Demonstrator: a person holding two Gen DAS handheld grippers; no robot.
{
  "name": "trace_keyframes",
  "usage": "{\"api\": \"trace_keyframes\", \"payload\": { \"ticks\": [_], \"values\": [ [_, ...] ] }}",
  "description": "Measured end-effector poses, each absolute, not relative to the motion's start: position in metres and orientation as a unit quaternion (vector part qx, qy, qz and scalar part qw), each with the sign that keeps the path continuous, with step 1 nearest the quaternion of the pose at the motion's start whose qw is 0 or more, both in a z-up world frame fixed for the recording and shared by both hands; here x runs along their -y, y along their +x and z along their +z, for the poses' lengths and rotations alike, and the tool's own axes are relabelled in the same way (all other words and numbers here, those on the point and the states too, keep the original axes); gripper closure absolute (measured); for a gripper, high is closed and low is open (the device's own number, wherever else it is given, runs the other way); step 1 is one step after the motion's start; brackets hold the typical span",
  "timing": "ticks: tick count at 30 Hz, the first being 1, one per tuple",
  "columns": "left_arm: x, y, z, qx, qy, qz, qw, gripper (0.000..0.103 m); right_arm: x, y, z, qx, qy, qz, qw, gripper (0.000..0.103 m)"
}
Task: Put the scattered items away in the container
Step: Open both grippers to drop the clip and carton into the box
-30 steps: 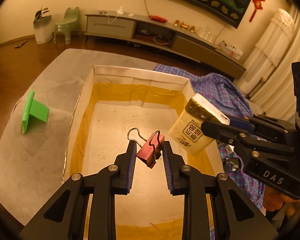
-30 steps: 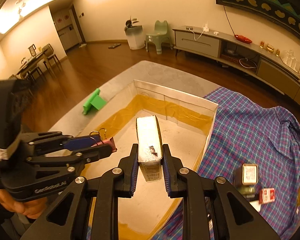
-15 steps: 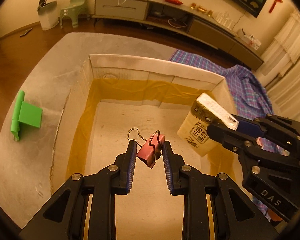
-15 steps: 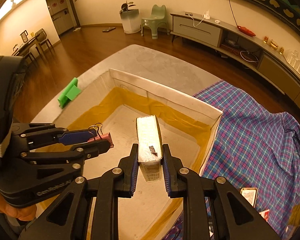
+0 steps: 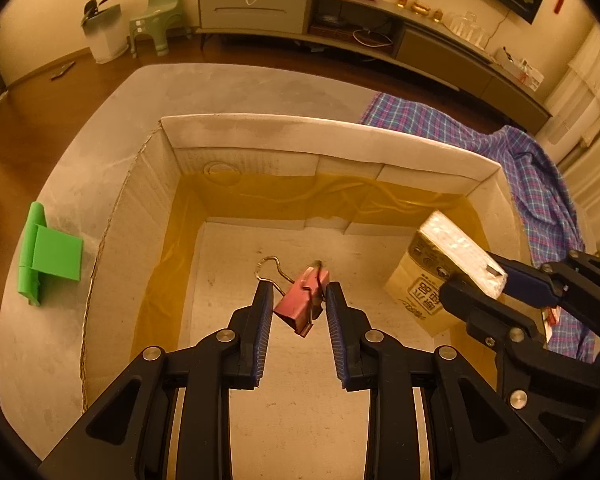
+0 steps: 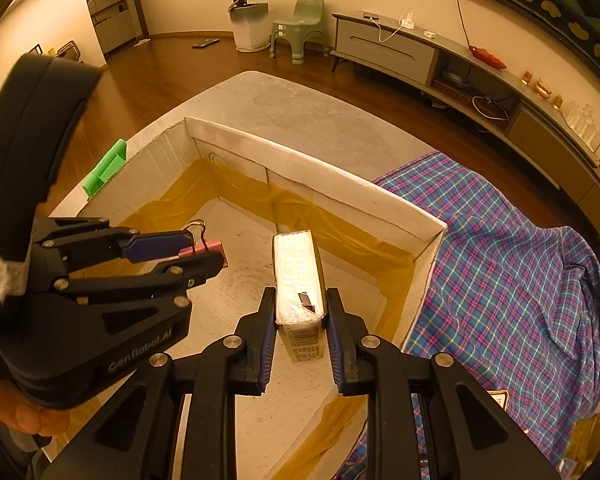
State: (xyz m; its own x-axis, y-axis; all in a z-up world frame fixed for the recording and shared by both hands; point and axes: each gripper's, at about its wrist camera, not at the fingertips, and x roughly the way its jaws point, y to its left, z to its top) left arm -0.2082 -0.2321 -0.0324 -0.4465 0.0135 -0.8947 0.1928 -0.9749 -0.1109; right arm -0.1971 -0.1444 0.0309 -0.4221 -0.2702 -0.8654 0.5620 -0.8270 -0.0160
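Note:
An open cardboard box (image 5: 328, 130) with yellow tape inside stands on the grey table; it also shows in the right wrist view (image 6: 316, 164). My left gripper (image 5: 296, 308) is shut on a pink binder clip (image 5: 302, 300) and holds it over the box floor. It appears at the left of the right wrist view (image 6: 204, 250). My right gripper (image 6: 300, 312) is shut on a small drink carton (image 6: 298, 276), held over the box's right side. The carton shows in the left wrist view (image 5: 440, 264) too.
A green plastic stand (image 5: 48, 256) lies on the table left of the box. A plaid cloth (image 6: 500, 248) covers the table right of the box, with a small packet (image 6: 498, 400) on it. A TV cabinet and green stool stand beyond.
Both grippers have moved forward and down over the box, each keeping its item. The box now fills more of both views.

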Motion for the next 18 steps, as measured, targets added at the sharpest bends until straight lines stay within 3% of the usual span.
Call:
{"api": "trace_keyframes", "payload": {
  "ticks": [4,18],
  "values": [
    [0.237,-0.206,-0.035,-0.104,0.529,-0.839,0.068,0.060,0.138,-0.193,0.034,-0.153,0.469,-0.836,0.240,0.076],
    [0.226,-0.153,0.012,-0.097,0.504,-0.857,0.049,0.060,0.088,-0.138,0.062,-0.063,0.446,-0.853,0.263,0.076]
  ]
}}
